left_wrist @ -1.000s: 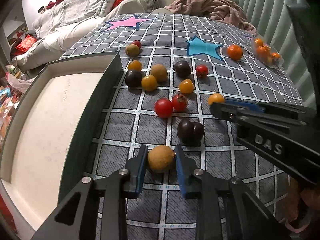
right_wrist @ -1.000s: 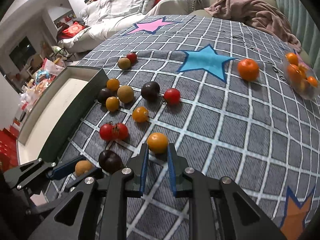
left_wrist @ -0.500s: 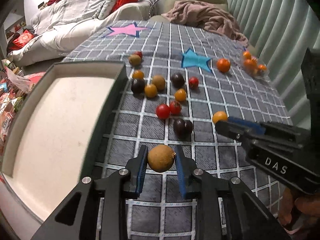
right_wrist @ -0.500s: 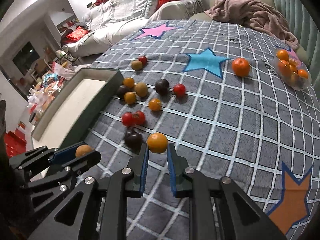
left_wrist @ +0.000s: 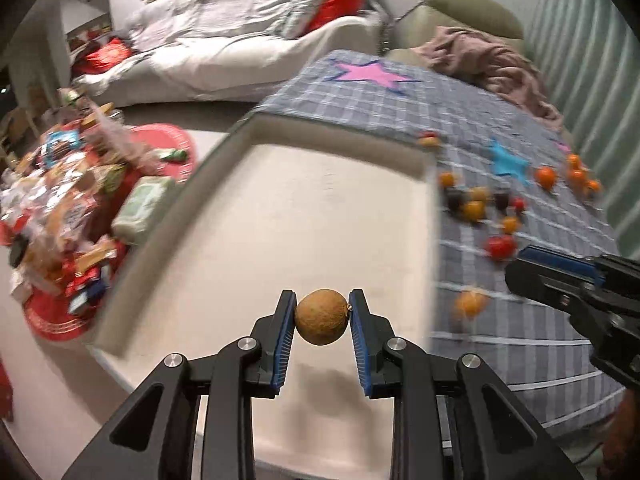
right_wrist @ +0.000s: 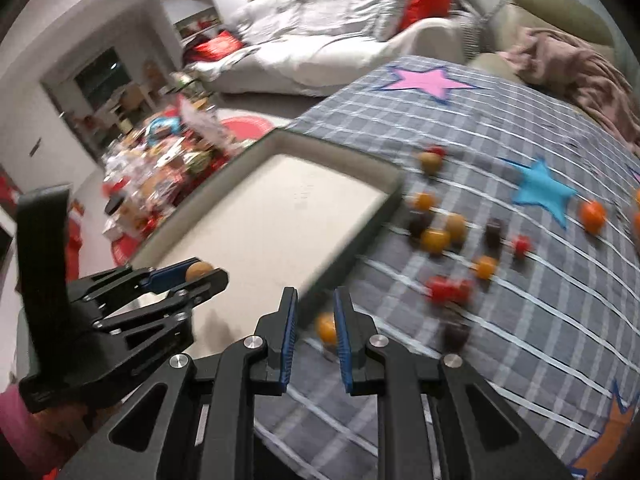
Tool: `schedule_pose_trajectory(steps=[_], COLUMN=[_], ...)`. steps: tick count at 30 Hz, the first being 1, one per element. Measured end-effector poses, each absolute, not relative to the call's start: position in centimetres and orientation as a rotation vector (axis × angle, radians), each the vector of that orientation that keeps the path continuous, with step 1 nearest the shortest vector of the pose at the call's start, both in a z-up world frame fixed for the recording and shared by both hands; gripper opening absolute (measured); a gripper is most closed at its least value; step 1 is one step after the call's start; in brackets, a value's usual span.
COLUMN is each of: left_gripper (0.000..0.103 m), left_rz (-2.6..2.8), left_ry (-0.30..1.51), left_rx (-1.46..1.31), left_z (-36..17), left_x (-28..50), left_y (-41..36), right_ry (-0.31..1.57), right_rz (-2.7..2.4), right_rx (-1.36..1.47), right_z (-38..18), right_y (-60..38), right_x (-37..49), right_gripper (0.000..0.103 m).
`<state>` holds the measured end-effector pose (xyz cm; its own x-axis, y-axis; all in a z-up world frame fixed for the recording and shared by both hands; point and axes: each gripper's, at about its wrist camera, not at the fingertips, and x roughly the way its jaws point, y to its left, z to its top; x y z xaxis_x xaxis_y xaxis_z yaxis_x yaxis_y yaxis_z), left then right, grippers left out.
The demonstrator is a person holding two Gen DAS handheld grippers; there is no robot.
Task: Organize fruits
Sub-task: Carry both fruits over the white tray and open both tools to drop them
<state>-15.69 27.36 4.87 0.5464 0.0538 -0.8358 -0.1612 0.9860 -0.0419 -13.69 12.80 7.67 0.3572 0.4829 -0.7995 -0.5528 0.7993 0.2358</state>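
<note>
Brown fruit point(left_wrist: 321, 317), round and rough-skinned, is pinched between the 2 blue pads of the left gripper point(left_wrist: 322, 300); half a second ago it hung over the checked cloth point(right_wrist: 500, 128), and now it hangs over the pale floor of the tray point(left_wrist: 320, 208), clear of it, with its shadow below. I read this as the carry nearly done, with only the lowering and release left for this piece.

The orange fruit point(right_wrist: 325, 327) tells another story; half a second ago it sat sharp between the pads of the right gripper point(right_wrist: 314, 300), and now it is smeared like the cloth behind it and shows only through the gap. From the left wrist view it lies apart from that gripper's tip, beside the tray's outer wall. I judge that it has slipped out; the right tongs are clenched to a narrow gap with nothing in them, so 1 pick must be repeated.

Both tools tilt steeply downward, side by side; the left is over the tray's near end, the right over the cloth at the tray's wall. About 12 loose fruits point(right_wrist: 440, 236) wait on the cloth beyond.
</note>
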Motion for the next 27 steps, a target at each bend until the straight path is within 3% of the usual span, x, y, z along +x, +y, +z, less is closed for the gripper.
schedule_pose_trajectory(steps=[8, 17, 19, 21, 24, 27], left_gripper=[0.029, 0.029, 0.029, 0.029, 0.029, 0.029], left_rz=[0.212, 0.208, 0.213, 0.221, 0.224, 0.224], left_ry=[1.041, 1.011, 1.005, 1.002, 1.001, 0.999], left_rx=[-0.11, -0.094, -0.106, -0.114, -0.138, -0.135], left_z=[1.9, 1.5, 1.5, 1.5, 1.5, 1.5], left_x=[-15.5, -15.5, -15.6, -15.7, -15.7, -15.8], left_y=[31.6, 32.0, 32.2, 32.4, 32.8, 32.7], right_ry=[1.075, 1.095, 1.095, 1.077, 0.992, 0.926], right_rz=[0.723, 0.704, 0.699, 0.686, 0.68, 0.628], right_rx=[-0.223, -0.337, -0.339, -0.313, -0.216, -0.172], right_z=[4.4, 2.9, 2.9, 3.4, 5.6, 6.6], right_y=[20.5, 22.3, 22.2, 21.6, 18.9, 14.9], right_x=[-14.8, -15.2, -15.0, -14.7, -14.9, -15.0], right_gripper=[0.02, 0.021, 0.025, 0.045, 0.06, 0.063])
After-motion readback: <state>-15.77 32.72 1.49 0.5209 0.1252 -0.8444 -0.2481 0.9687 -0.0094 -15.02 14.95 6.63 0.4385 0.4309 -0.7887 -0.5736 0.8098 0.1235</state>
